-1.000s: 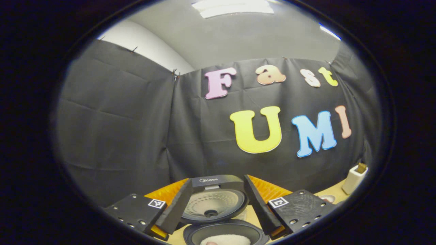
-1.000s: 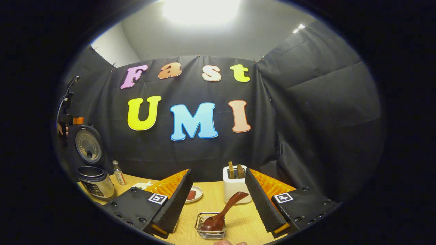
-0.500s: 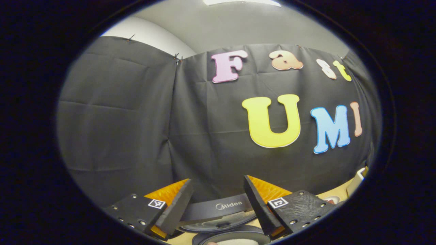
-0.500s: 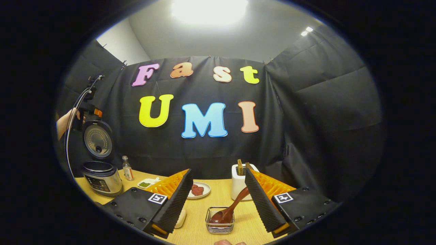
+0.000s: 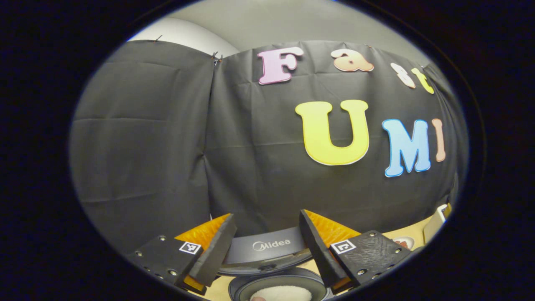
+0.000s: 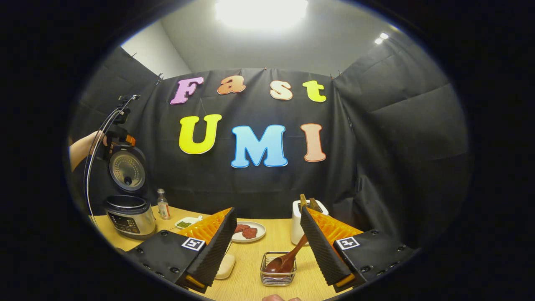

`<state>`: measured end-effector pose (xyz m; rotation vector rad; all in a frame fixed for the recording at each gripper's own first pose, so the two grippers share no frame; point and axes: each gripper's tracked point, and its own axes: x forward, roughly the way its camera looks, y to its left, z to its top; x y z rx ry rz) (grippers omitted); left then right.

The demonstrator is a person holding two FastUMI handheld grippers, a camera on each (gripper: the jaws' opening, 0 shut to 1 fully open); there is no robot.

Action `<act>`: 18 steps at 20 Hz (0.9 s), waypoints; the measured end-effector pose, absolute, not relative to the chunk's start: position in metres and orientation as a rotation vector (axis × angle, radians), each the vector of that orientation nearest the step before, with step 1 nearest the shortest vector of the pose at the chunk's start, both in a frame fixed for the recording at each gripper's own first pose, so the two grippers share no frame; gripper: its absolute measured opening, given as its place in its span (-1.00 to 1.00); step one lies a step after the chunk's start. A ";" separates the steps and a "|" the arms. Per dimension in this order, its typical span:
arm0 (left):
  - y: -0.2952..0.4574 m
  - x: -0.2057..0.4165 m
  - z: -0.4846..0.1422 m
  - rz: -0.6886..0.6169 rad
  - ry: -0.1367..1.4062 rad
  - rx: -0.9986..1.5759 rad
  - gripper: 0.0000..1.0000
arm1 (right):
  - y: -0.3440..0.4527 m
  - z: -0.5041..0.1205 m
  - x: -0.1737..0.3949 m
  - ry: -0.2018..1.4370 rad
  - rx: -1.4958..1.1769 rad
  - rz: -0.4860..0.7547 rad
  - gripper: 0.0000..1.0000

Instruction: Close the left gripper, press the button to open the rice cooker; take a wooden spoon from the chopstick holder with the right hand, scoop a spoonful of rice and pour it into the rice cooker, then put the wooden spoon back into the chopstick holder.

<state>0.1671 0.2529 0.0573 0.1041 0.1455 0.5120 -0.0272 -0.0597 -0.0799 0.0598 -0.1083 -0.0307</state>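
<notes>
The rice cooker (image 6: 129,215) stands at the table's left with its lid (image 6: 127,169) raised. In the left gripper view the lid's edge (image 5: 267,246) lies just beyond my open left gripper (image 5: 266,217), and white rice (image 5: 282,293) shows in the pot below. A hand holds the left gripper (image 6: 115,142) above the lid. My right gripper (image 6: 267,211) is open with nothing between its fingers. Past it a wooden spoon (image 6: 288,257) rests bowl-down in a small wire basket (image 6: 278,276). The white chopstick holder (image 6: 297,217) stands behind, partly hidden by one finger.
A plate of red meat (image 6: 248,231), a small dish of greens (image 6: 186,223) and a little bottle (image 6: 163,205) sit along the back of the wooden table (image 6: 250,284). A cream block (image 6: 225,265) lies by the right gripper. Black cloth walls enclose the table.
The left gripper has risen over the open lid, which now shows edge-on between its fingers. The right gripper's view has swung left. The spoon stays in the basket.
</notes>
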 end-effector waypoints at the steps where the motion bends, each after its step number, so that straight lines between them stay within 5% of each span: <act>1: 0.249 0.160 0.055 0.514 0.160 0.093 0.89 | -0.059 -0.078 -0.023 -0.107 0.059 -0.020 0.95; 18: 0.157 0.067 -0.053 0.466 0.383 -0.031 0.94 | -0.023 -0.092 -0.023 -0.081 0.134 0.168 0.95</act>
